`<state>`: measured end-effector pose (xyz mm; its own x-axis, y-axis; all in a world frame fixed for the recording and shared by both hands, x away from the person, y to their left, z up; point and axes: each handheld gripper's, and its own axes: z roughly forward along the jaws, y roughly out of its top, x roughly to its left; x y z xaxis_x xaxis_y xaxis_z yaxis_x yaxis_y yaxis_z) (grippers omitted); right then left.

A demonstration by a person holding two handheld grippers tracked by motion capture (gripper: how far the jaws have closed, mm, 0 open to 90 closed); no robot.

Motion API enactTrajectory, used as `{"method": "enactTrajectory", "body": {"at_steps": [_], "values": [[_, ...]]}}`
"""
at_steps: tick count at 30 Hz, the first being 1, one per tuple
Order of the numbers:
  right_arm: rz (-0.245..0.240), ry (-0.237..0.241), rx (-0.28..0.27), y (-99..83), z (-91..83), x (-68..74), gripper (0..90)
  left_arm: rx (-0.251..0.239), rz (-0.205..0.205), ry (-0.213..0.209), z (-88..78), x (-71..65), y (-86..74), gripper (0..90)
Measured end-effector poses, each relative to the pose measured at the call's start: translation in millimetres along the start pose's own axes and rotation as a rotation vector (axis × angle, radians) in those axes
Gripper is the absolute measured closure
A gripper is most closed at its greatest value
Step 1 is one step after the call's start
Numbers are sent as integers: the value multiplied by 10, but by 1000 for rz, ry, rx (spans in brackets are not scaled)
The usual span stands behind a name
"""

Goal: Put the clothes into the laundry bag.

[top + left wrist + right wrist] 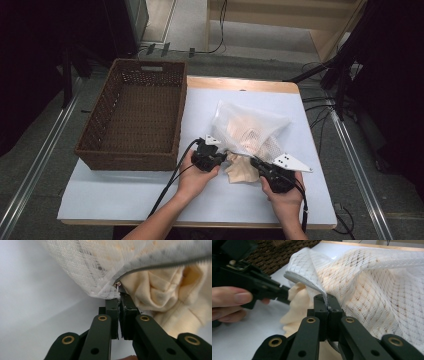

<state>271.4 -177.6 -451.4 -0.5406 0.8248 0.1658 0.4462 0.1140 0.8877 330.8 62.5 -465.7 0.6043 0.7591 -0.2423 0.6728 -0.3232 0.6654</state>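
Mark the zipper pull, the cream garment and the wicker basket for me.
zipper pull (117,285), left gripper view, on its small metal tab.
cream garment (241,171), high view, on the part outside the mesh bag.
wicker basket (131,161), high view, on its near wall.

No legible text, label, brand, number or sign in any of the three views. Checked surfaces: mesh laundry bag (248,127), cream garment (242,170), wicker basket (134,150), bench (125,195) sheet, gripper bodies. The grey plate (291,162) on the right gripper carries small dark dots only, not characters.
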Motion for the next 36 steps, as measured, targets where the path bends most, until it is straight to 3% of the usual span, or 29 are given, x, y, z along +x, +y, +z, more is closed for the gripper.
{"method": "enactTrajectory", "body": {"at_steps": [3,9,12,14,17,19,23,25,27,30,34,36], "values": [[-9,9,-6,7,-26,51,900,1,-6,-34,-85,-25,-123,877],[-34,21,-2,-19,-108,143,900,22,58,-24,-284,-95,-339,877],[-32,28,6,-43,-134,171,900,32,63,-25,-355,-71,-425,877],[-41,31,12,-53,-116,185,900,29,57,-20,-396,-75,-457,876],[-44,35,18,-64,-94,211,900,-2,-3,-6,-453,-62,-478,867],[-42,37,20,-63,-98,222,900,-17,-11,-3,-526,-108,-491,822],[-42,37,15,-63,-96,209,900,-71,65,-13,-707,-288,-532,671],[-38,35,16,-62,-85,215,900,-98,87,-56,-751,-376,-525,627],[-37,37,12,-57,-72,216,900,-98,119,-88,-703,-454,-498,574],[-36,39,10,-45,-67,239,900,-48,157,-79,-501,-565,-433,527],[-32,45,2,-38,-74,270,900,21,223,14,-257,-767,-279,451],[-21,54,-6,-36,-82,273,900,28,249,73,-148,-844,-209,431]]}}
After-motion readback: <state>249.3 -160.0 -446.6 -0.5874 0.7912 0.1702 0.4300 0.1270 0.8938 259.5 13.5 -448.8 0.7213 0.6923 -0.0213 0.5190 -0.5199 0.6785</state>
